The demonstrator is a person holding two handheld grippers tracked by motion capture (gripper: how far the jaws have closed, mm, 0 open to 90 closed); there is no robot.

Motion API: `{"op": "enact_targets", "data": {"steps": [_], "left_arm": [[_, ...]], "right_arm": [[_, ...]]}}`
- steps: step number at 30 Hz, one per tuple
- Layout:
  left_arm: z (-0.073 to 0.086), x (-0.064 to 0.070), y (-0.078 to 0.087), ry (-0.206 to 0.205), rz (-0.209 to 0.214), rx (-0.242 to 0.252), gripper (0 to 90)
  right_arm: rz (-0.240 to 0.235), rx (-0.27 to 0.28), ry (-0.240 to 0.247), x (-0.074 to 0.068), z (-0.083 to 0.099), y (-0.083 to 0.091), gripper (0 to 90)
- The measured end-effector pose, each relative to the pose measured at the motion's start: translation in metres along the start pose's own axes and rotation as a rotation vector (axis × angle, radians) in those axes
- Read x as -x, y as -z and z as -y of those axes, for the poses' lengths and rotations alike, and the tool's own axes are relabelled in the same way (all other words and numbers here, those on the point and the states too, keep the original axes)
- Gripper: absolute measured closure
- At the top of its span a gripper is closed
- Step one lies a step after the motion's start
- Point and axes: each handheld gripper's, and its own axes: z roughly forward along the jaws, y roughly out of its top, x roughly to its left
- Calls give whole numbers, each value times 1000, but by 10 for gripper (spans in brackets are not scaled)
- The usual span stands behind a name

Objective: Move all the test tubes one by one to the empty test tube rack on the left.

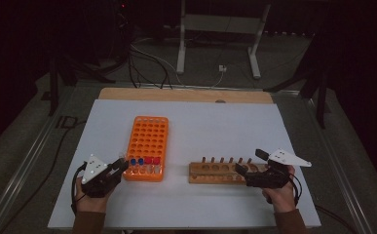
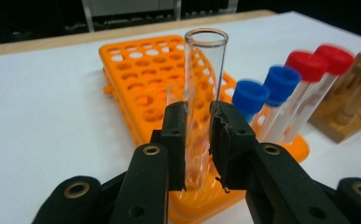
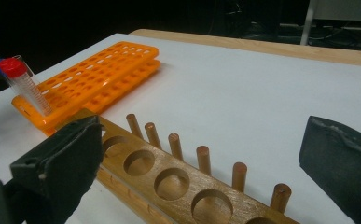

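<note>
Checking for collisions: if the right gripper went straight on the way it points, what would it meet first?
Probably the wooden rack: the right gripper stands open just above its holes and pegs. Beyond lies the orange rack, though depth is hard to judge.

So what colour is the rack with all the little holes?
Orange rack, clearest in the left gripper view.

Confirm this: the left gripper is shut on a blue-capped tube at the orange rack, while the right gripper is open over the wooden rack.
Not quite. The left gripper is shut on an uncapped clear tube, as the left gripper view shows; the blue-capped tubes stand beside it. The rest holds.
</note>
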Motion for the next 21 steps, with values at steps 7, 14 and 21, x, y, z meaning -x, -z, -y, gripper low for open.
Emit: {"op": "enact_targets", "data": {"steps": [7,14,21], "left_arm": [[3,1,-6,-20,-5,-57,763],[7,4,-13,-52,-22,-124,766],[8,4,-15,-60,-29,-152,769]], "right_arm": [[-1,-2,1,0,1,0,1],[3,-3,-3,2,2,2,1],[5,-1,-6,3,2,4,1]]}}
